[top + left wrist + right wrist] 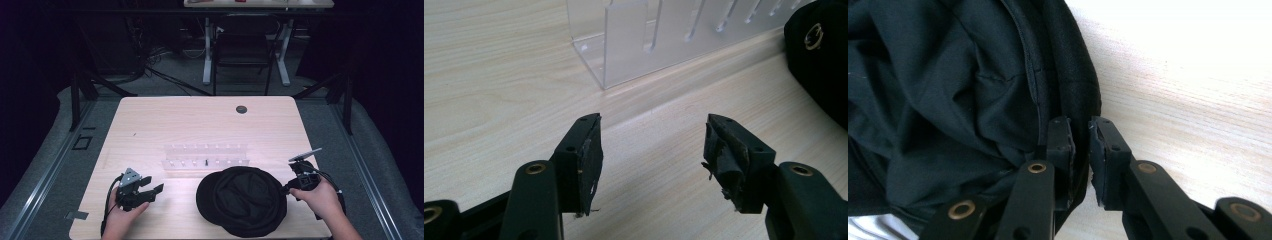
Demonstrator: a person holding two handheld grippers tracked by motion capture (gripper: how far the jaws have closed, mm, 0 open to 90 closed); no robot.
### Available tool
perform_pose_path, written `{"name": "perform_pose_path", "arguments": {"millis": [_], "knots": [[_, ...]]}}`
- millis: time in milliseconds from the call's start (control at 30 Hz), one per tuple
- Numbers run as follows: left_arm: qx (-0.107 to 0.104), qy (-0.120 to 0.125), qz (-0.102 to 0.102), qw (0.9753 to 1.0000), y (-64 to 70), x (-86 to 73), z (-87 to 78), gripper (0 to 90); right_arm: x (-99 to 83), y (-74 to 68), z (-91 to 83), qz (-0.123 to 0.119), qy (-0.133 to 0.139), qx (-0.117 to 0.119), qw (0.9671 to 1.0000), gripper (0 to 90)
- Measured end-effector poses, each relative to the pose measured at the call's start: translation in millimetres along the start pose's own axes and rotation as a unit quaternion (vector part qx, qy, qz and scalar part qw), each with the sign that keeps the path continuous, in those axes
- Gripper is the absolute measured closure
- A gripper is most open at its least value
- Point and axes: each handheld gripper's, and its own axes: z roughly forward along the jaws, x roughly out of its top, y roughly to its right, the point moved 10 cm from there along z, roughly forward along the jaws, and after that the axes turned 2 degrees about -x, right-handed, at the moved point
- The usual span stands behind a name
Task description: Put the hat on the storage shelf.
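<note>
Layout on the tabletop, placed by position in the high view

A cap (241, 200) is laid on the tabletop (200, 125) at the lower centre of the frame, with a slotted rack (205, 161) set just behind it, toward the middle. The left gripper (150, 190) is held at the lower left, well apart from the cap, its fingers (589, 155) spread over bare tabletop with the rack beyond them. The right gripper (287, 189) is placed at the lower right, its fingers (1060, 142) closed on the cap's right rim. A small round hole (241, 109) is seen near the far edge, and a chair (242, 47) is stood beyond the tabletop.
</note>
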Motion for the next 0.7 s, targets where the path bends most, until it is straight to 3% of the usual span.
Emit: {"name": "perform_pose_path", "arguments": {"millis": [67,100,167,233,267,300,333,400,500,567,700], "knots": [[0.000,0.001,0.000,1.0000,0.3,0.1,0.1,40.6,-1.1,1.8,2.2,-0.011,-0.021,0.001,0.9997,78.8],[0.000,0.001,0.000,1.0000,0.3,0.1,0.1,40.6,0.8,0.3,5.6,0.001,-0.008,0.006,0.9999,78.9],[0.000,0.001,-0.001,1.0000,0.1,0.1,0.2,40.6,0.8,0.4,6.4,0.005,-0.012,0.003,0.9999,78.8],[0.000,0.000,-0.001,1.0000,0.1,-0.1,0.2,40.6,-1.4,2.6,7.4,-0.006,-0.038,0.009,0.9992,77.8],[-0.001,-0.001,0.000,1.0000,0.3,-0.1,0.2,40.6,0.7,0.2,11.2,0.009,-0.020,0.016,0.9996,76.6],[-0.001,-0.001,0.000,1.0000,0.3,-0.1,0.2,40.6,0.7,0.2,11.2,0.009,-0.020,0.016,0.9996,76.6],[0.000,0.000,0.000,1.0000,0.4,0.0,0.2,40.6,-3.2,4.7,10.2,-0.016,-0.053,0.007,0.9984,76.0],[-0.001,0.000,0.000,1.0000,0.4,0.0,0.4,40.6,-1.4,1.8,15.2,0.004,-0.037,0.016,0.9992,77.2],[0.000,0.002,0.000,1.0000,0.4,0.2,1.0,40.6,-2.7,3.6,15.4,-0.001,-0.051,0.019,0.9985,79.2],[0.001,0.004,0.000,1.0000,0.5,0.4,1.2,40.6,-2.1,2.6,17.2,0.008,-0.044,0.021,0.9987,80.7],[0.001,-0.001,0.001,1.0000,-0.2,-0.1,0.2,40.6,-3.4,0.8,15.1,0.013,-0.050,0.044,0.9977,86.8]]}}
